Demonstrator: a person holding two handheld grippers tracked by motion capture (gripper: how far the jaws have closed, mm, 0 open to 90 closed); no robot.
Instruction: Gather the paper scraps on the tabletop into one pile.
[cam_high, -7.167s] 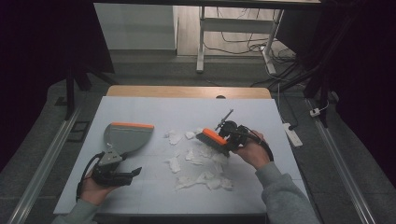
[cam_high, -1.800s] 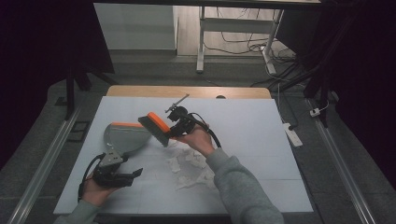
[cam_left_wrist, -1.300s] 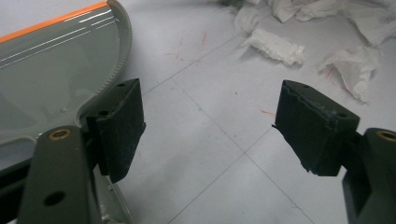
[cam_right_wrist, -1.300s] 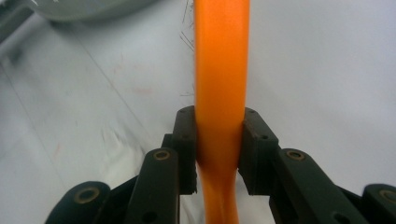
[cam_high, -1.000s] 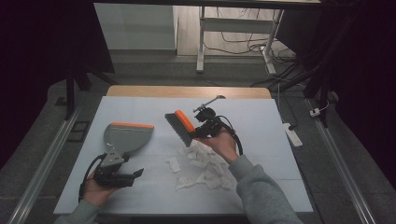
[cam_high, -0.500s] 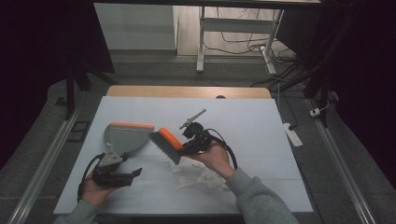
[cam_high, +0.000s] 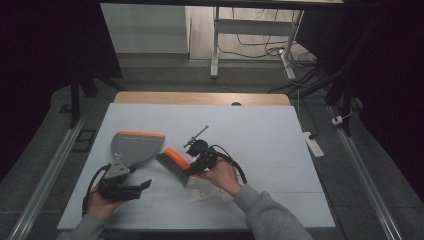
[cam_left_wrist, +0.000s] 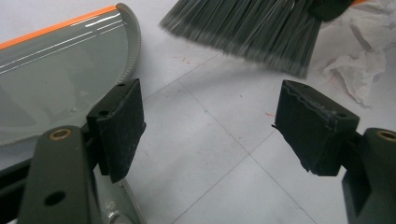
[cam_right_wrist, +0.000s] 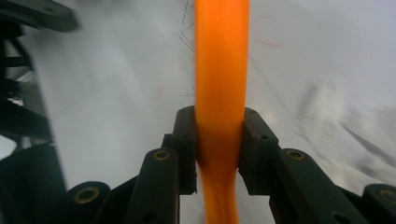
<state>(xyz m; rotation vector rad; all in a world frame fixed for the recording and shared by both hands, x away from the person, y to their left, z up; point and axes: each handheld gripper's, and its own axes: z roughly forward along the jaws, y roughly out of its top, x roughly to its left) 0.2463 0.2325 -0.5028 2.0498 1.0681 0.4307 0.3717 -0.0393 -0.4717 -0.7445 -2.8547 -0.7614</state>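
White table (cam_high: 260, 130) under both hands. Grey dustpan (cam_high: 134, 148) at 9 o'clock, orange lip away from person. Right gripper (cam_right_wrist: 219, 135) clamped on orange brush (cam_high: 174, 163), bristles near dustpan's 3 o'clock side. Left gripper (cam_left_wrist: 210, 121) at 8 o'clock, jaws apart, holding nothing. Crumpled paper (cam_high: 210, 191) at 6 o'clock beneath right hand.

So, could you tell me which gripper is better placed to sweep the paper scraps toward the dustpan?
Right: the right gripper is shut on the brush, beside the scraps; the left gripper is open by the dustpan.
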